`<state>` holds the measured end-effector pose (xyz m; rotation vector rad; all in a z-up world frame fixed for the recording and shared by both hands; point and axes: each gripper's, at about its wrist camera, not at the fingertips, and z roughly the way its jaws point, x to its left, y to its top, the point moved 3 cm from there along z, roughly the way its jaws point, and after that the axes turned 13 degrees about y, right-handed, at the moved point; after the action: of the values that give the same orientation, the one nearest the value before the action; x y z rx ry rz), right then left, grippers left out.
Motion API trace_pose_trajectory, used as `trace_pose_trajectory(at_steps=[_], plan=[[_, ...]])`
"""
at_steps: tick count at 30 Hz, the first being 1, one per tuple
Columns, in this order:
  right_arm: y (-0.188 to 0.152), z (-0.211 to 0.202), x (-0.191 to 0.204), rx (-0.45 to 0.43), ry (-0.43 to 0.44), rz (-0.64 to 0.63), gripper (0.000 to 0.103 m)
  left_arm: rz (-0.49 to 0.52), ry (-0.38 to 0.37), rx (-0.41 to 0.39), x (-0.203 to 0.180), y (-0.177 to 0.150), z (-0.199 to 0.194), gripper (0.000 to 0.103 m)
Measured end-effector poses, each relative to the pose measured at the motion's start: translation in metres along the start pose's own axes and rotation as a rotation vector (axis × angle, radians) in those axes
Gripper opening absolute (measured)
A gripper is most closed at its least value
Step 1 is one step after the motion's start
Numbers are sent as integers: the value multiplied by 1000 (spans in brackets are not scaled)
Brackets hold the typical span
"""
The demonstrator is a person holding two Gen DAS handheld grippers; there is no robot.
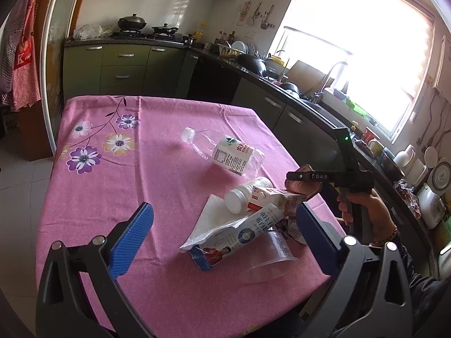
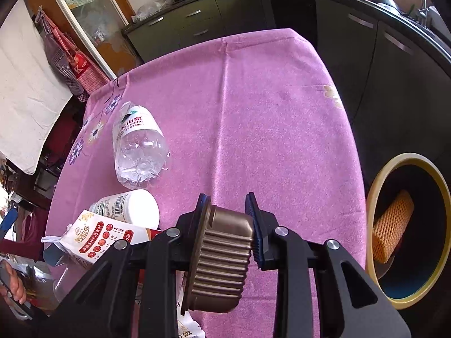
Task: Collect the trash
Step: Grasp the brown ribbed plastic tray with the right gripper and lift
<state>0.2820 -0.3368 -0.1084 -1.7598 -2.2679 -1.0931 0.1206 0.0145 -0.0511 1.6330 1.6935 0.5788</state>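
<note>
Covering the kitchen table, pink cloth (image 2: 267, 112); right tongs (image 2: 229, 214) grip ribbed cup (image 2: 222, 256), left tongs (image 1: 222, 219) open.

On the pink cloth I counted one clear water bottle (image 1: 225, 153), one white pill bottle (image 1: 243, 194), two cartons (image 1: 270, 197) (image 1: 234, 236), one clear plastic cup (image 1: 270, 256), one paper napkin (image 1: 214, 217) and one ridged brown tub (image 2: 222, 259). Beside the table stood one bin (image 2: 377, 194) holding one orange foam net (image 2: 391, 225).

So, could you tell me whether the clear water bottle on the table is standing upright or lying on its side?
Lying on its side: the water bottle rests lengthwise on the pink tablecloth, white cap toward the far end.
</note>
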Motion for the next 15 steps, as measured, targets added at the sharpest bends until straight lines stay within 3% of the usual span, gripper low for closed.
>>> trace_pose_trajectory(at_steps=[7,15], plan=[[5,-44,-17,-95,-30,21,28,-21,-33,-15,0,2,-6,96],[-9,-118,-74,-227,-130,123,28,-3,-54,1,-12,3,0,96]])
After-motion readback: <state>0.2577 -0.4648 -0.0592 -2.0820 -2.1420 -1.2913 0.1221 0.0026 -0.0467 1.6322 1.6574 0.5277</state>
